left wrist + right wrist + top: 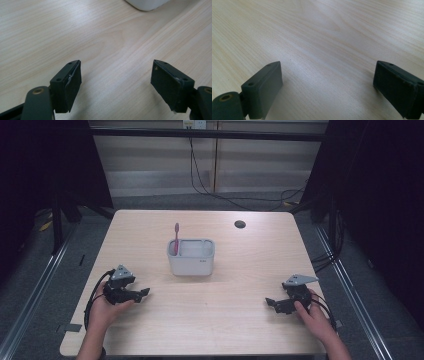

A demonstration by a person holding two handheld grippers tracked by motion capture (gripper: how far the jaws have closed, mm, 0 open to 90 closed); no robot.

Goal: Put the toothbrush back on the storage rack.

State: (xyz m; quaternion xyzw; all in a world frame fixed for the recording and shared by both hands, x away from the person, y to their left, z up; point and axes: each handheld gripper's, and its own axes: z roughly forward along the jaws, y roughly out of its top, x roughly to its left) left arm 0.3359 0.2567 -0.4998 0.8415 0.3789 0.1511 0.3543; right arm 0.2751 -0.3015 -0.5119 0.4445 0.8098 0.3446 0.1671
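Claws spread wide: my left gripper (116, 80) and right gripper (327, 87) hold nothing above bare table (230, 320). White holder (191, 256) stands well apart between them.

pale wood table (240, 320), grey floor (45, 285), dim room

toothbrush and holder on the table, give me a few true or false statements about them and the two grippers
1. The pink toothbrush stands upright in the white holder. True.
2. The toothbrush sits in the holder's right compartment. False: it is at the left end.
3. The left gripper is shut on the toothbrush. False: its jaws are spread apart with nothing between them, well short of the holder.
4. The right gripper is open, over bare table. True.
5. The holder lies tipped on its side. False: it stands upright near the table's middle.
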